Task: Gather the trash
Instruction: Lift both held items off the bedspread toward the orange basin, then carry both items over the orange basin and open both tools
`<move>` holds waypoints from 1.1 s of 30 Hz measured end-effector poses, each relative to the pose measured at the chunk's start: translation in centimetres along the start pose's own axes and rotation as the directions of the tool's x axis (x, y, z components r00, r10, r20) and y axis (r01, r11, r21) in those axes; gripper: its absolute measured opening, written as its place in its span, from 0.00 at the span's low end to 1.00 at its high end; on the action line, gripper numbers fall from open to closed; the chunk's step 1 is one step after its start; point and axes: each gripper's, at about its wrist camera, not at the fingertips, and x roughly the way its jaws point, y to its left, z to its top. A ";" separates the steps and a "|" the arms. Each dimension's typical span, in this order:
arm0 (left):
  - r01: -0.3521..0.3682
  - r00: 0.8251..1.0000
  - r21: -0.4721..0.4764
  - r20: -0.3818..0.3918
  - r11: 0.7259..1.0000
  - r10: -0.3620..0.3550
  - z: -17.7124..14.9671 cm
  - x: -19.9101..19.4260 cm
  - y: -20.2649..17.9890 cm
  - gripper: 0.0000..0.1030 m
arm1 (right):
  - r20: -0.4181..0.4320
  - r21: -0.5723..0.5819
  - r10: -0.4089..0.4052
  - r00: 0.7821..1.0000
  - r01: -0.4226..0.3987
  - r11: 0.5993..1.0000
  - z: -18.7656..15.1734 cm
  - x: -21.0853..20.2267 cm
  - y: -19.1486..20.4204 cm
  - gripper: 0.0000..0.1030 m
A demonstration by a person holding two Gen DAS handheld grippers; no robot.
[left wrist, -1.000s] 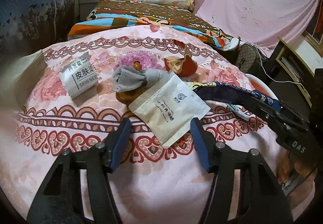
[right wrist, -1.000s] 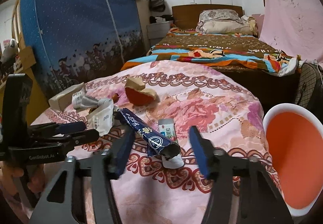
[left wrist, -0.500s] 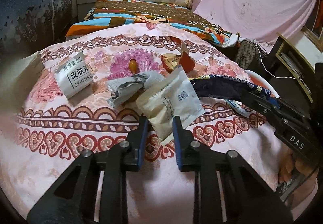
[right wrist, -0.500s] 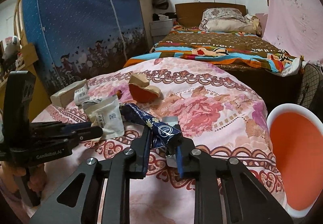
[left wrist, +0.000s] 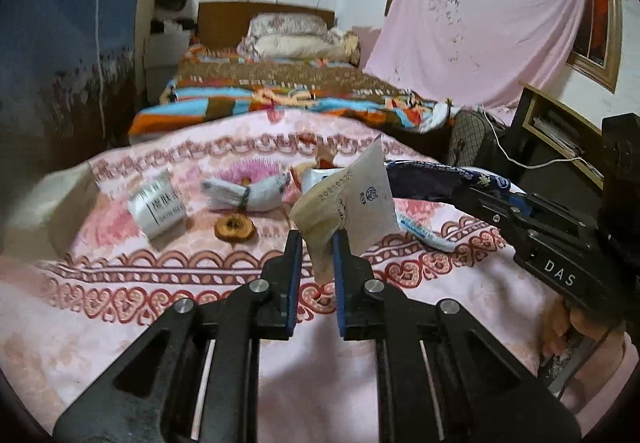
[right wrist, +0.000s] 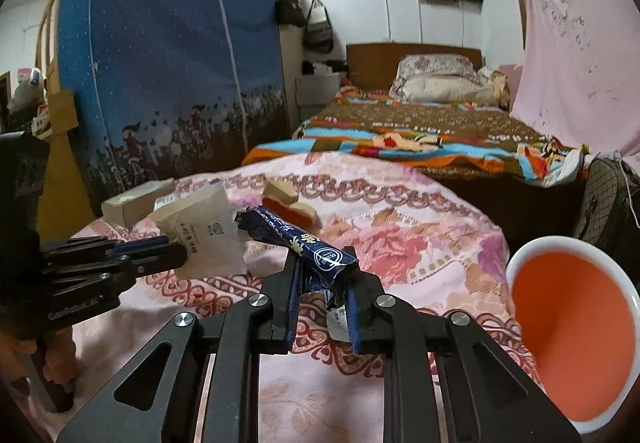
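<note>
My left gripper is shut on a white paper packet and holds it lifted above the pink floral cloth; the packet also shows in the right wrist view. My right gripper is shut on a dark blue wrapper, raised off the cloth; the wrapper also shows in the left wrist view. An orange bin with a white rim stands at the right of the cloth.
On the cloth lie a white labelled sachet, a crumpled grey-white wrapper, a small brown ring-shaped piece, an orange-red piece, a small white-blue packet and a cardboard box. A bed lies beyond.
Both grippers closed on their items and lifted them: the left raised the white packet off the cloth, uncovering the brown ring piece; the right raised the blue wrapper.
</note>
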 end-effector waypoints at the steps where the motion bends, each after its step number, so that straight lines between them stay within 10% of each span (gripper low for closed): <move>1: -0.006 1.000 0.001 0.014 1.000 0.006 0.0 -0.3 0.0 0.00 | 0.016 0.002 -0.003 1.000 0.003 1.000 0.0 -0.3 0.0 0.16; 17: -0.068 0.975 0.027 0.215 0.997 0.061 0.9 -3.5 -2.8 0.00 | 0.313 0.099 -0.049 0.949 0.019 0.995 0.7 -5.5 -1.8 0.17; 33: 0.024 0.940 0.164 0.333 0.986 -0.079 3.7 -3.3 -9.6 0.00 | 0.483 0.228 -0.309 0.820 0.223 0.948 0.7 -10.3 -5.6 0.17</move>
